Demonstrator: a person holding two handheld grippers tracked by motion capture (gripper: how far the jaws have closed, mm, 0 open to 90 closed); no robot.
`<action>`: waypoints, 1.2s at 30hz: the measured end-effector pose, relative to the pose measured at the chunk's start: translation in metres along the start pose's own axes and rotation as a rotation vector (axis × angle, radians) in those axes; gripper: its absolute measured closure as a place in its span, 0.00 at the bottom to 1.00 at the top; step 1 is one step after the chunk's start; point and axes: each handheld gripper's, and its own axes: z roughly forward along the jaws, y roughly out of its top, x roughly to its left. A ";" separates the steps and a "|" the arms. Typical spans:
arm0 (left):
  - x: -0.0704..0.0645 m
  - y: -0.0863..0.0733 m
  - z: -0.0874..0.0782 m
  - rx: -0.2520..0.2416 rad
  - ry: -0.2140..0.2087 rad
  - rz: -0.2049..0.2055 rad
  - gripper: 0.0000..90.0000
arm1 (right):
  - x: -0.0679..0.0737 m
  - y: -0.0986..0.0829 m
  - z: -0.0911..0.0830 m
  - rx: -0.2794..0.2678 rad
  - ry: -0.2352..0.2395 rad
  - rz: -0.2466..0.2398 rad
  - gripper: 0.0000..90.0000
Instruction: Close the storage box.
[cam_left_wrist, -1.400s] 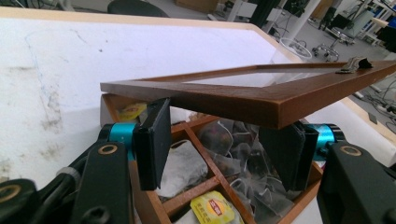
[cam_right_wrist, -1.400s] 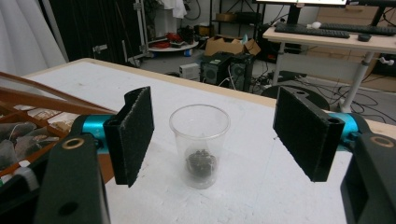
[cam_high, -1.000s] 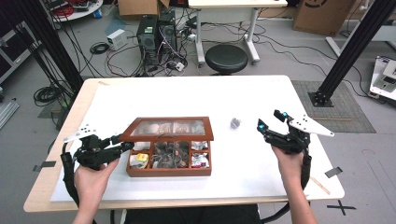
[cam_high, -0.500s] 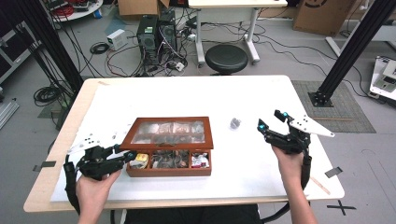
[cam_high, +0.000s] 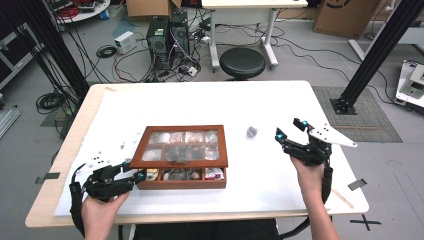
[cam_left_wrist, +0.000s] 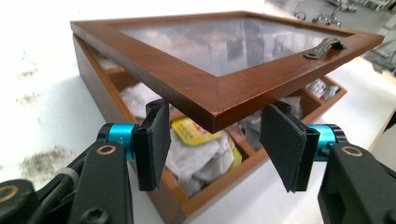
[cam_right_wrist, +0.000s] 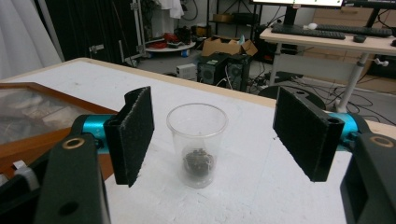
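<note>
White bench (cam_high: 280, 107) is carrying a wooden tea box (cam_high: 181, 159), its glass-paned lid (cam_left_wrist: 224, 60) sitting propped ajar over compartments of tea bags (cam_left_wrist: 201, 149). Left gripper (cam_left_wrist: 212, 140) is poising with jaws released, straddling the lid's near corner without touching. Right gripper (cam_right_wrist: 219, 133) is hovering released, framing a clear plastic cup (cam_right_wrist: 197, 144) just beside the box. Risk: a corner-only grip may be slipping, dropping the lid; the light cup could be tipping if nudged.
</note>
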 end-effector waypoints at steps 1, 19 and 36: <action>0.000 -0.001 0.000 0.004 0.002 0.001 0.48 | 0.000 0.000 0.000 0.000 0.000 0.001 0.33; -0.003 -0.016 0.002 0.066 0.024 0.011 0.48 | 0.000 0.000 0.000 -0.002 -0.005 0.007 0.33; -0.013 -0.019 0.004 0.128 0.107 0.095 0.48 | 0.000 -0.001 0.000 0.001 -0.005 0.006 0.33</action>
